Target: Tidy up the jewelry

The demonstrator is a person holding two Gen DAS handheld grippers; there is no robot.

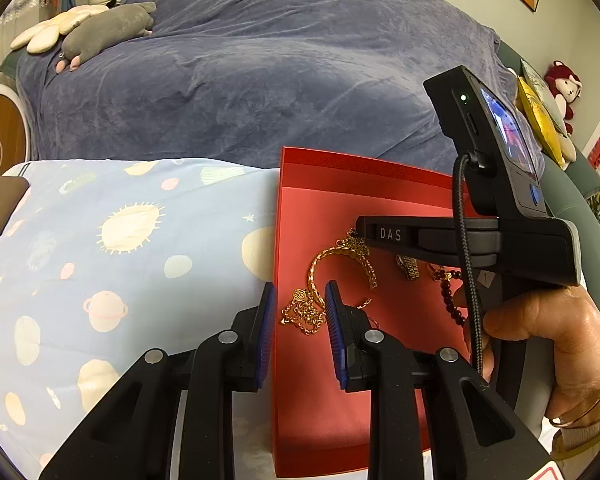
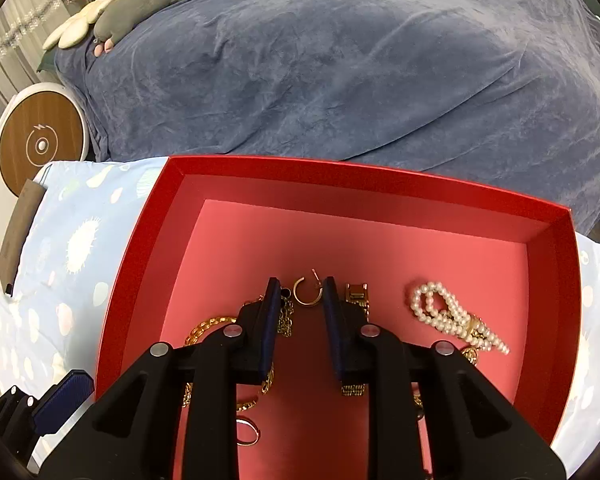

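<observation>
An open red box [image 2: 364, 178] lies on a planet-print cloth and holds the jewelry. My right gripper [image 2: 302, 300] points down into it, open, with a gold hoop earring [image 2: 308, 292] lying on the floor between its fingertips, not pinched. A gold link band [image 2: 356, 296] and a pearl bracelet [image 2: 452, 316] lie to its right. A thick gold chain [image 2: 208, 328] and a ring [image 2: 247, 432] lie to its left. My left gripper [image 1: 300, 306] is open and straddles the box's left wall [image 1: 278, 220]. A thin gold necklace [image 1: 304, 314] lies beyond its gap, with dark red beads [image 1: 450, 296] further right.
A hand [image 1: 548, 332] with bangles holds the right gripper's handle. The light blue cloth [image 1: 120, 240] spreads left of the box. Behind is a bed under a blue-grey blanket [image 2: 340, 60] with plush toys [image 2: 140, 0]. A round wood-topped device [image 2: 40, 140] stands at far left.
</observation>
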